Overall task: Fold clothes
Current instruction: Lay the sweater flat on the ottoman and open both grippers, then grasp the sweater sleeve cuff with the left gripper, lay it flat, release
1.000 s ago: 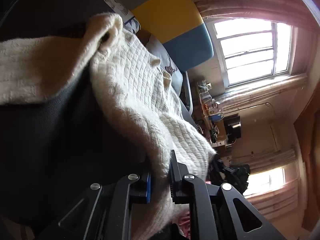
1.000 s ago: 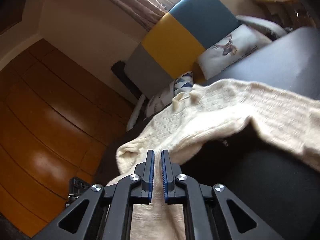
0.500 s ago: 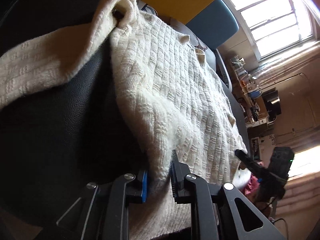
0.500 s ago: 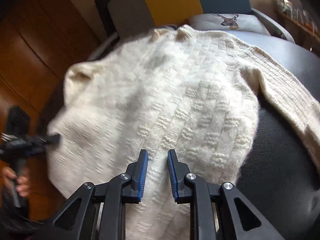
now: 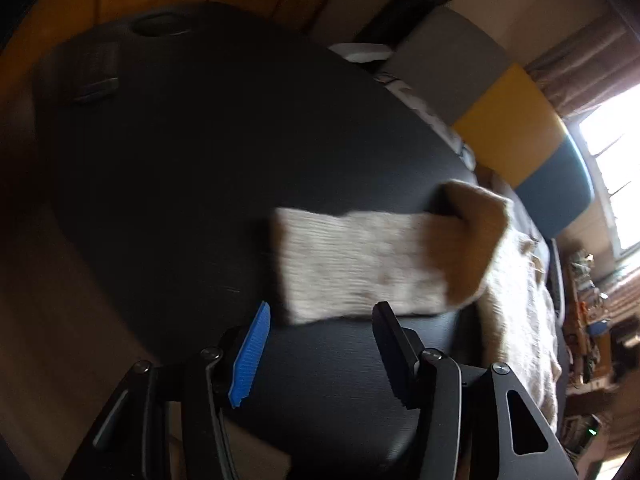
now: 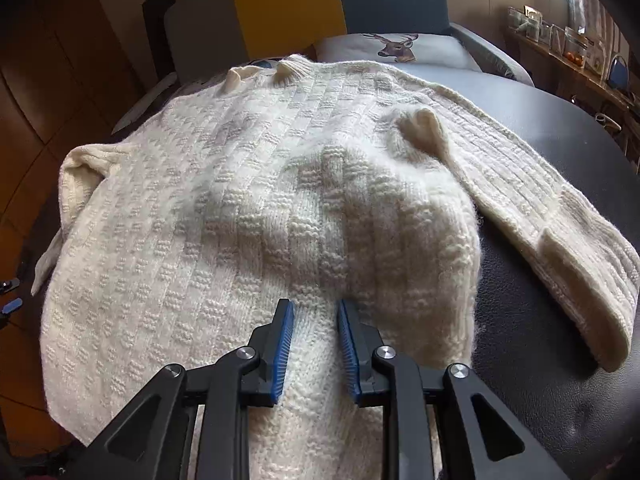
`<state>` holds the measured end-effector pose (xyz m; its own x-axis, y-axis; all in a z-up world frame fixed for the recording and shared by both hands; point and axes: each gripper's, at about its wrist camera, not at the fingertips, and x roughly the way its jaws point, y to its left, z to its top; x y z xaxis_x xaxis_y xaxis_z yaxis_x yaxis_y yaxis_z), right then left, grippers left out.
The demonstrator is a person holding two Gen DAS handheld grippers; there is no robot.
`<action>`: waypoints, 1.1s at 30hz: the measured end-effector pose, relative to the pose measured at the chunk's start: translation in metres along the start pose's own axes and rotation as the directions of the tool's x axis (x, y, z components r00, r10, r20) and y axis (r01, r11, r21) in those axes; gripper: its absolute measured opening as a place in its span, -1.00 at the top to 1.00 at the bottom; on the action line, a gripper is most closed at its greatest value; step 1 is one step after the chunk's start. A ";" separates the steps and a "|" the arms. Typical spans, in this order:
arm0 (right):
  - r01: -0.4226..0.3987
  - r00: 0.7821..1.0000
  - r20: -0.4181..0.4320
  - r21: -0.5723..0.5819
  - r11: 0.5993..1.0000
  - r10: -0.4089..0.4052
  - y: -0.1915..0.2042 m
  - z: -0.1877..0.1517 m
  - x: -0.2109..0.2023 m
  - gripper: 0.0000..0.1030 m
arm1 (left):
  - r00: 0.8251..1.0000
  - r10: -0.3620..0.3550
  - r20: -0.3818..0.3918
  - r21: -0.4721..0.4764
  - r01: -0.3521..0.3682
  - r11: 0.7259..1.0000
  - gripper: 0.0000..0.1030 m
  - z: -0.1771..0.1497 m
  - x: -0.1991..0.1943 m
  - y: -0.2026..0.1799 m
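Cream knitted sweater (image 6: 256, 208) lies spread flat on a black padded surface (image 6: 552, 320), neck toward the far side by the deer-print cushion (image 6: 394, 46), hem nearest the right wrist camera. One sleeve (image 6: 532, 216) runs out along the right, its cuff at the near right. In the left wrist view the other sleeve (image 5: 360, 268) stretches across the dark surface, blurred, with the body of the garment off to the right. Handling, as I judge it: thick, soft, chunky knit; no stiffness, moderate weight, it will sag and drape off any single hold and may stretch if dragged. Fuzzy texture should grip well against ribbed pads, so little risk of slipping. Best holds look like the ribbed edges: a cuff, the hem corners, the shoulder seams. Left gripper (image 5: 320, 320): jaws opening, standing wide, nothing between them; the sleeve's end lies just beyond the fingertips, whether touching I cannot tell. Right gripper (image 6: 314, 308): jaws opening, a modest gap, hem fabric lies between them but the pads do not press on it. Against a second ago: both grippers were clamped on sweater edges with the garment bunched and partly lifted; now it lies flat and both have let go. The left view has swung away from the window side toward the open surface and the sleeve.
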<state>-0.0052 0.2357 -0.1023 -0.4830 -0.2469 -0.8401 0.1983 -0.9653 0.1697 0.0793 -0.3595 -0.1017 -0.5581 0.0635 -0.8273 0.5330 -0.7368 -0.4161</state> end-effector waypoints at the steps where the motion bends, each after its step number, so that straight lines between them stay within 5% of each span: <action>1: 0.008 1.000 0.001 -0.007 1.000 -0.008 0.004 -0.001 0.000 0.53 | 1.000 0.023 0.007 -0.010 -0.023 1.000 -0.18 0.002 0.000 0.007; 4: 0.017 1.000 -0.002 -0.014 1.000 -0.018 0.011 -0.001 0.001 0.52 | 0.996 0.062 0.058 0.064 -0.066 0.996 -0.23 -0.001 0.001 0.003; 6: 0.017 1.000 -0.007 -0.009 1.000 -0.017 0.015 0.001 0.002 0.52 | 1.000 0.004 0.008 0.066 -0.004 0.998 -0.42 -0.001 0.014 -0.001; 9: 0.024 1.000 -0.019 -0.013 1.000 -0.024 0.016 0.003 0.003 0.51 | 0.999 -0.042 -0.010 0.036 0.043 0.998 -0.43 0.003 0.032 -0.006; 14: 0.053 0.998 -0.031 -0.066 0.996 -0.055 0.032 0.012 -0.002 0.52 | 0.992 0.110 0.057 0.181 -0.119 0.976 -0.44 0.004 0.051 -0.039; 16: 0.029 1.000 -0.009 -0.090 0.996 -0.030 0.043 0.019 -0.005 0.52 | 0.983 0.162 0.084 0.253 -0.178 0.951 -0.04 0.001 0.058 -0.050; 18: 0.004 1.000 0.004 -0.117 0.993 -0.003 0.060 0.029 -0.004 0.51 | 0.991 0.117 0.064 0.249 -0.130 0.960 0.76 0.005 0.060 -0.052; 23: -0.062 0.998 0.018 -0.236 0.970 0.068 0.113 0.053 0.006 0.52 | 0.992 0.024 0.126 0.180 -0.046 0.983 0.76 0.029 0.040 -0.050; 28: -0.094 0.995 -0.008 -0.306 0.947 0.096 0.155 0.075 0.034 0.52 | 0.957 0.016 0.290 0.165 -0.066 0.984 0.76 0.078 -0.010 -0.047; 31: -0.069 0.996 -0.081 -0.316 0.946 0.046 0.161 0.072 0.065 0.51 | 0.921 0.075 0.383 0.166 -0.148 0.975 0.76 0.111 -0.033 -0.048; 33: -0.076 0.997 -0.048 -0.309 0.948 0.064 0.157 0.066 0.069 0.50 | 0.894 0.120 0.432 0.160 -0.207 0.965 0.76 0.131 -0.043 -0.047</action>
<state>-0.0642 0.0618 -0.0996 -0.4279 -0.3037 -0.8513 0.4879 -0.8705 0.0653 -0.0053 -0.4163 0.0024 -0.7098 -0.3220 -0.6265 0.5279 -0.8321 -0.1703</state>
